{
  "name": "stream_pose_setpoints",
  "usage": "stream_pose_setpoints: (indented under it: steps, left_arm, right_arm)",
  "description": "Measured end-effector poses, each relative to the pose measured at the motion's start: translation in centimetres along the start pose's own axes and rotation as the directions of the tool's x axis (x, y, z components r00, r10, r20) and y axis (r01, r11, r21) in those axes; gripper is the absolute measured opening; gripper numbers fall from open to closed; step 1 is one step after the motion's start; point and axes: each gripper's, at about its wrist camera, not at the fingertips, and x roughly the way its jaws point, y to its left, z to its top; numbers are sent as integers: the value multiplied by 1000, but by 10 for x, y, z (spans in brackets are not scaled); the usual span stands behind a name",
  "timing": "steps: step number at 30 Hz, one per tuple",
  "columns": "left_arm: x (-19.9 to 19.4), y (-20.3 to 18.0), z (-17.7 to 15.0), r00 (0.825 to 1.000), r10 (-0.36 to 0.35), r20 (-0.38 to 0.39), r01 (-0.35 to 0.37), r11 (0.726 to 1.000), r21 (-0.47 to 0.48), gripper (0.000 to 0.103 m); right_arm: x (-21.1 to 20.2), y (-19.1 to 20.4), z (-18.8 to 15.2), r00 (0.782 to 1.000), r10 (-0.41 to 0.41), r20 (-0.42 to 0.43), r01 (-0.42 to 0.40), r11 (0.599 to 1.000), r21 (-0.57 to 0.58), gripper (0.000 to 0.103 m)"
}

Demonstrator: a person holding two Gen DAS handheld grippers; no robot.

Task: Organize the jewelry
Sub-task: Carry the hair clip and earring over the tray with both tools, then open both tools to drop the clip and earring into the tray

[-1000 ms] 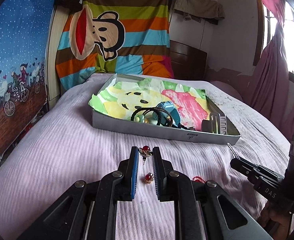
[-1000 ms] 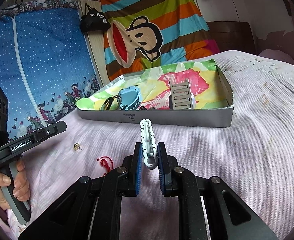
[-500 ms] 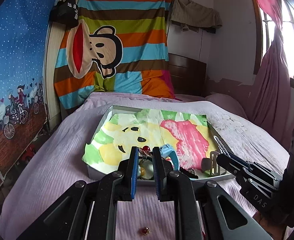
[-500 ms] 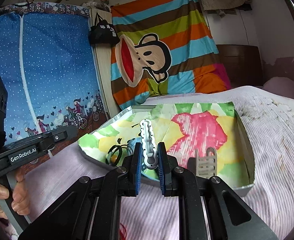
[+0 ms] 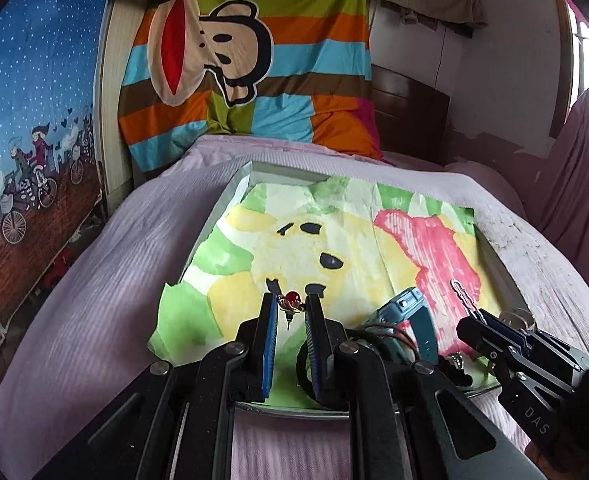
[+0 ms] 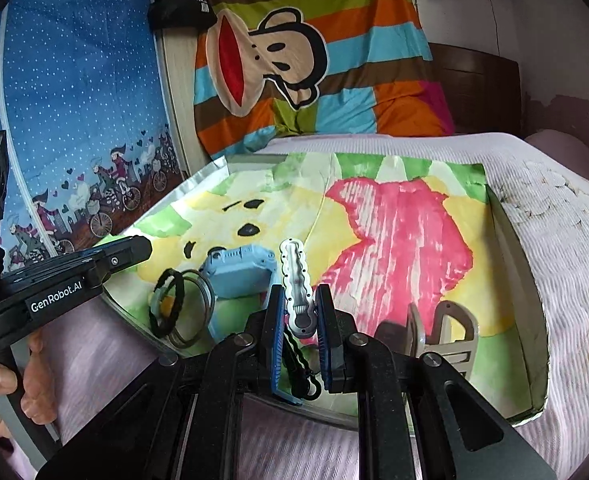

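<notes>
The left hand-held gripper (image 5: 291, 307) is clamped on a tiny red-bead earring (image 5: 291, 303), held above the paper-lined tray (image 6: 534, 300) on the bed. It looks light, delicate and easy to lose, so a grip on the bead setting suits best. The right hand-held gripper (image 6: 299, 306) is clamped on a stiff silver hair clip (image 6: 296, 280) by its hinged end, also over the tray.

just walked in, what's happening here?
A person is sorting jewelry into a shallow box lined with painted paper, set on a bed. The left gripper pinches a small red-stone earring over the box; the right gripper holds a silver hair clip above it. A blue watch and bangles already lie inside.
</notes>
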Motion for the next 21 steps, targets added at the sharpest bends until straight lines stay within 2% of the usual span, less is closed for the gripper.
stream_pose_setpoints:
  steps: [6,13,15,16,17,19,21]
  left_arm:
    - [10,-1,-7,998,-7,-59,8,1000,14,13]
    - [6,-1,-8,998,-10,-62,11,1000,5,14]
    - [3,0,-8,998,-14,-55,14,1000,-4,20]
    - [1,1,-8,999,-16,-46,16,1000,-9,27]
    - [-2,2,-8,999,-16,-37,15,1000,-16,38]
    - [-11,5,-10,1000,-16,-1,16,999,-40,55]
    - [-20,8,-9,999,-21,30,23,998,-60,56]
  right_arm:
    - [13,1,-6,999,-1,-53,0,1000,-9,14]
    - [13,3,-7,998,-3,-56,2,1000,-18,15]
    - [10,4,-8,999,-18,-38,17,999,-28,27]
    - [6,5,-8,1000,-21,-22,20,999,-31,31]
    - [2,5,-8,1000,-24,-7,24,999,-31,36]
    - [-8,5,-9,999,-35,31,37,999,-38,36]
    - [-19,6,-8,996,-51,70,54,997,-47,36]
